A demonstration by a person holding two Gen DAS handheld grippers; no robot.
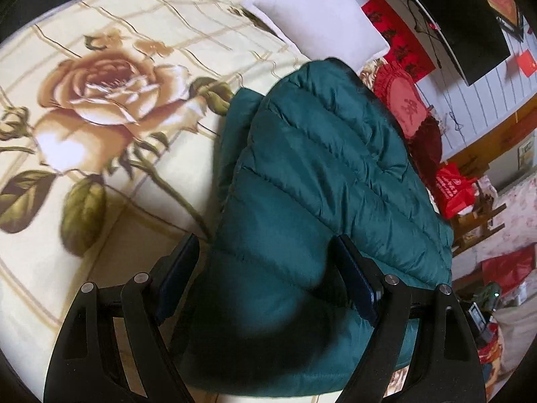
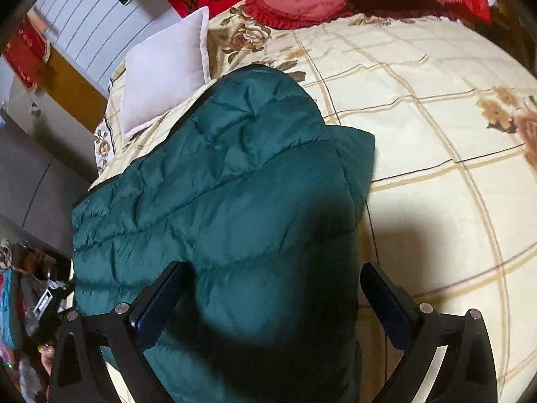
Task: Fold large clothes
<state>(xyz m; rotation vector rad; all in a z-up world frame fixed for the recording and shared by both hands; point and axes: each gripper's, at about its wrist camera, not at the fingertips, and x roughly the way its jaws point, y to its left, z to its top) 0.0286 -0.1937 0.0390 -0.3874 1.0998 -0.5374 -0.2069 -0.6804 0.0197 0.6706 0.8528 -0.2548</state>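
Both my grippers, left [image 1: 268,268] and right [image 2: 273,297], are hanging wide open over the green puffer jacket [image 1: 312,174], gripping nothing. It is lying folded on the floral bedspread [image 1: 100,100], near the white pillow [image 1: 319,23].

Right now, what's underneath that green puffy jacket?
The green puffy jacket lies on a cream bedspread printed with roses and a grid of lines. The bedspread shows all around the jacket; the part under it, and anything lying there, is covered. A white pillow sits just beyond.
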